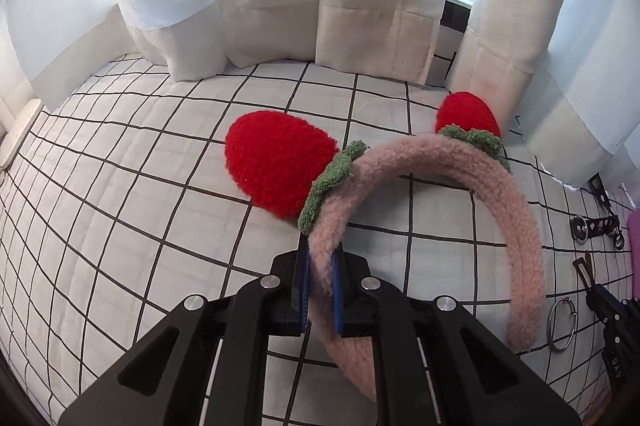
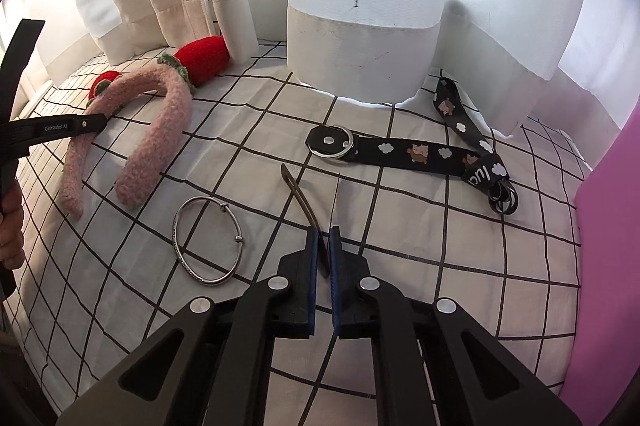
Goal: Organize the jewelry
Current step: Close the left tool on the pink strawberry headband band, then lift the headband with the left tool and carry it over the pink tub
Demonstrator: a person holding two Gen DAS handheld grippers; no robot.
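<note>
The left hand-held gripper (image 1: 321, 290) is clamped on one leg of the pink fuzzy headband (image 1: 520, 226), its blue pads pressing the plush from both sides at the lower middle of the left wrist view. The band arcs up and to the right, carrying one red strawberry ear (image 1: 276, 161) at the frame's centre and a second (image 1: 468, 113) at the upper right.

The right hand-held gripper (image 2: 325, 250) is closed on a thin dark hair clip (image 2: 300, 197), which juts up and left from between its pads. Just left of it a silver bangle (image 2: 208, 242) lies flat on the white grid-patterned sheet (image 2: 440, 246). A black printed strap (image 2: 412, 151) with a metal ring stretches across the right of that view, well apart from the headband at the upper left.
</note>
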